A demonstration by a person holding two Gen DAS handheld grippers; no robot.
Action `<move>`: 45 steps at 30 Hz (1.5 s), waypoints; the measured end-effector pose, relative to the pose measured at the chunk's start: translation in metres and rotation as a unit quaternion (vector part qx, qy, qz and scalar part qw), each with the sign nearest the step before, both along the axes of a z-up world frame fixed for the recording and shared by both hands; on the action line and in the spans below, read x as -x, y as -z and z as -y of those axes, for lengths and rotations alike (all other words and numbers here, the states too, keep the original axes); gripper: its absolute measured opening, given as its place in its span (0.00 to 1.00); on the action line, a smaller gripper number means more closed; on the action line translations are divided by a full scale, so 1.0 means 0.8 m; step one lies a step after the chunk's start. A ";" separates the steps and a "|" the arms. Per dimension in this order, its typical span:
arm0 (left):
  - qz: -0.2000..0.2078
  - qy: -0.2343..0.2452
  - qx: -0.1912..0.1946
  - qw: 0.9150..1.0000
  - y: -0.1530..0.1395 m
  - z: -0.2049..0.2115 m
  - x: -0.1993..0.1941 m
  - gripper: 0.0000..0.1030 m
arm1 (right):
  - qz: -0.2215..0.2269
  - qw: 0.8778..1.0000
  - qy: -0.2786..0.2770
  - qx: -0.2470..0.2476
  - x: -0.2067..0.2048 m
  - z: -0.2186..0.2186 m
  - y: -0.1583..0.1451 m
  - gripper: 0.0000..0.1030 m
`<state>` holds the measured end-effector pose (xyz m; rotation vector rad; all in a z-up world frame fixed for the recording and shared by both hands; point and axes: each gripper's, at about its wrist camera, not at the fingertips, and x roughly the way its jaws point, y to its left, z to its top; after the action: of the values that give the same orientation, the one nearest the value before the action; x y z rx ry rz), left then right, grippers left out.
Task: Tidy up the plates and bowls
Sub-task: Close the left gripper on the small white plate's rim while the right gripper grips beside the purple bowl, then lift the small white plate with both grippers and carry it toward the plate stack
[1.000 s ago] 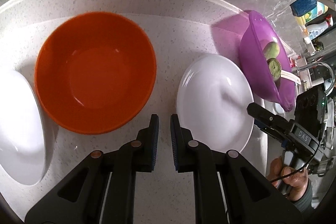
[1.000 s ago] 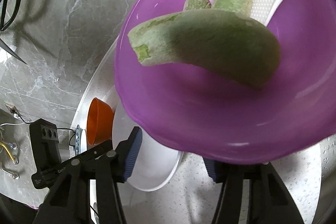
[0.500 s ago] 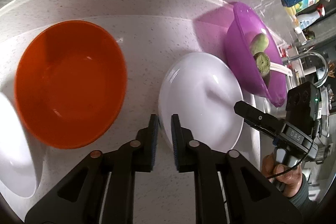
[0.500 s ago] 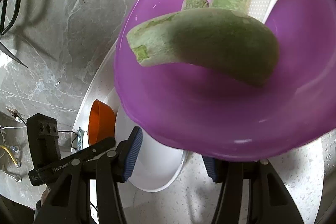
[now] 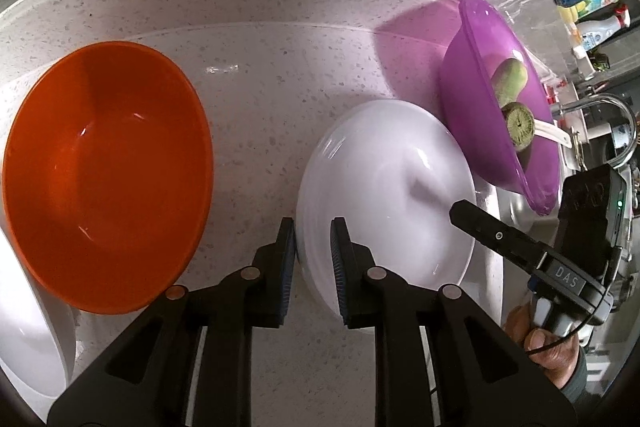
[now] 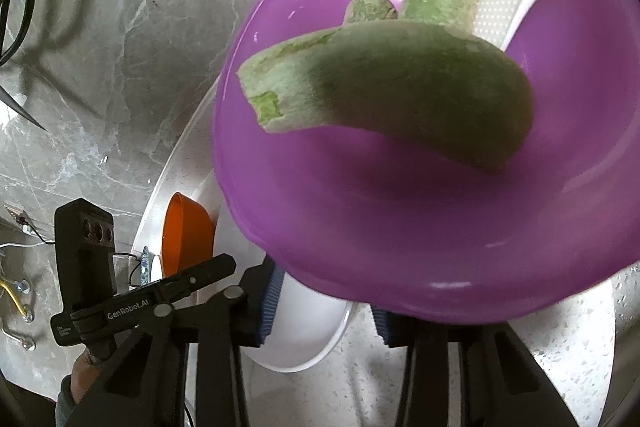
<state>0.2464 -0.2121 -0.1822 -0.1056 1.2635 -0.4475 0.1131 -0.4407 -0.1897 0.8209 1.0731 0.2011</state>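
**Left wrist view: tongs straddle the white plate's rim while the right pair narrows under the purple bowl**

Left wrist view shows the left tongs (image 5: 312,259) with the near rim of the glossy white round plate (image 5: 386,195) standing between their blue-ribbed pads; the gap is narrow, and the pads sit at or just off the rim, so I cannot tell whether they bite yet. Left of these tongs rests the deep orange plastic bowl (image 5: 106,171), empty, on the speckled pale stone surface (image 5: 280,75). Ahead and to the right, the translucent purple plastic bowl (image 5: 500,107) leans tilted, carrying pieces of green gourd (image 5: 510,79) and a white plastic spoon (image 5: 550,134).

From the right wrist camera, the right tongs (image 6: 324,303) are closing, their jaws set either side beneath the purple bowl's near lip; the bowl hides the right pad, so contact cannot be confirmed.

The plate looks stiff, smooth and likely ceramic: fairly heavy for its size, slippery under rubber, and breakable if dropped. The thin rim is probably the only place to take it, gripped squarely and deep enough that the pads pass the edge curl. The purple bowl seems light but flexible, and its loose load may shift, so its lip should be held firmly and kept level.
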 end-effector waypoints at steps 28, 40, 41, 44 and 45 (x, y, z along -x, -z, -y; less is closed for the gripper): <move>0.031 0.019 -0.049 0.998 -0.003 0.012 0.042 0.07 | -0.007 0.993 -0.039 0.114 0.009 -0.030 -0.022 0.09; 0.048 0.008 -0.026 0.998 -0.047 -0.022 0.102 0.07 | 0.015 0.992 -0.061 0.105 0.029 -0.039 -0.067 0.09; 0.052 0.006 -0.026 0.998 -0.052 -0.025 0.108 0.07 | 0.017 0.992 -0.065 0.105 0.031 -0.042 -0.072 0.09; 0.060 0.000 -0.024 0.998 -0.068 -0.042 0.129 0.07 | 0.024 0.991 -0.078 0.106 0.038 -0.056 -0.086 0.09; 0.061 -0.002 -0.024 0.998 -0.073 -0.050 0.139 0.07 | 0.026 0.991 -0.082 0.105 0.040 -0.061 -0.090 0.09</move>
<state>0.1352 -0.1722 -0.1235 -0.0393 1.1522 -0.4136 0.0807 -0.3919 -0.1179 0.5362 1.0935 0.2428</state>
